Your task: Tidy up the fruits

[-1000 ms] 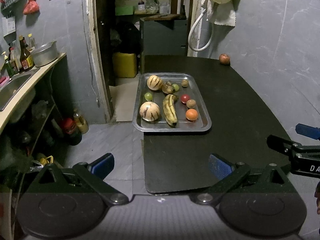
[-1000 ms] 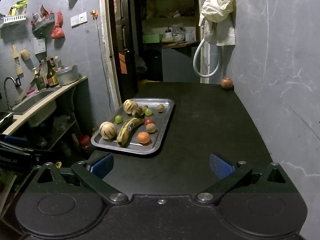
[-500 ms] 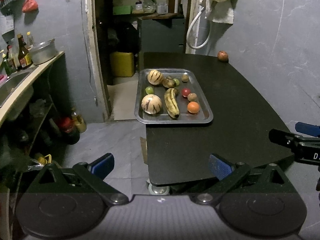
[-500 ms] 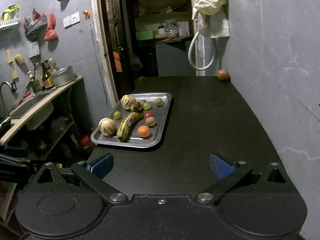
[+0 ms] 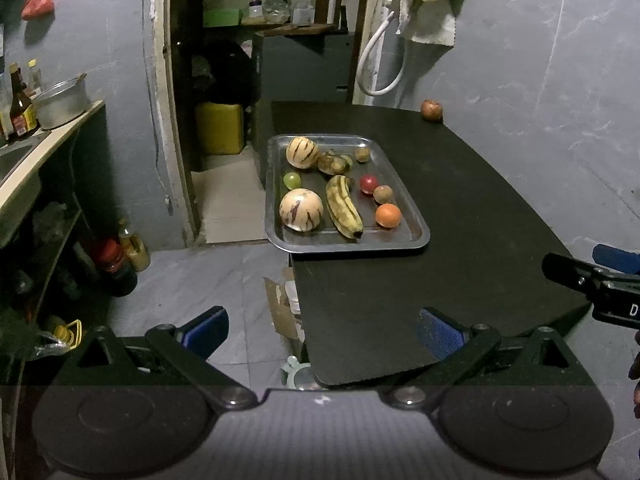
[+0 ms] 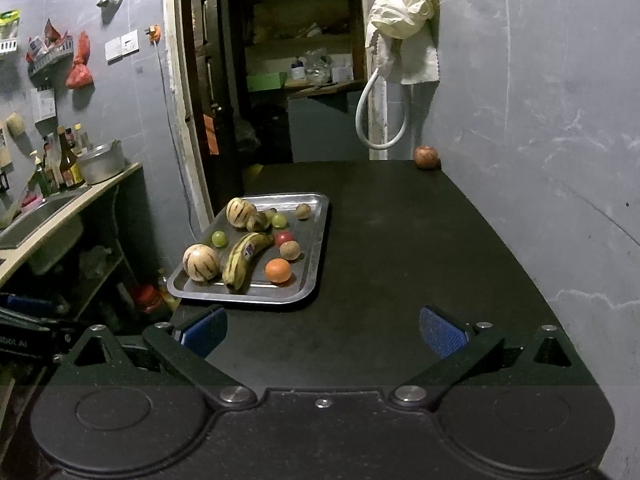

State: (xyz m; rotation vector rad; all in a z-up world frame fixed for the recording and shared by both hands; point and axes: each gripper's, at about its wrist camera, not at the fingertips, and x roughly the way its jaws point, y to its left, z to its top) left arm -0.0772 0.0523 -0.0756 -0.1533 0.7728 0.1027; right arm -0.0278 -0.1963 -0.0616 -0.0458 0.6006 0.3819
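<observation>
the black table (image 6: 400, 264) lay bare between the tray (image 6: 316, 256) and the wall (image 6: 540, 160), a wide lane for a gripper. near of the tray the tabletop was bare too. on the tray, fruit crowded its left and middle; its right strip stayed free. far beyond the tray, a lone fruit (image 6: 426, 157) sat against the wall.

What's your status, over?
Left gripper and right gripper open, empty. Fruit on the metal tray; one reddish fruit alone at the table's far corner. Path clear.
</observation>
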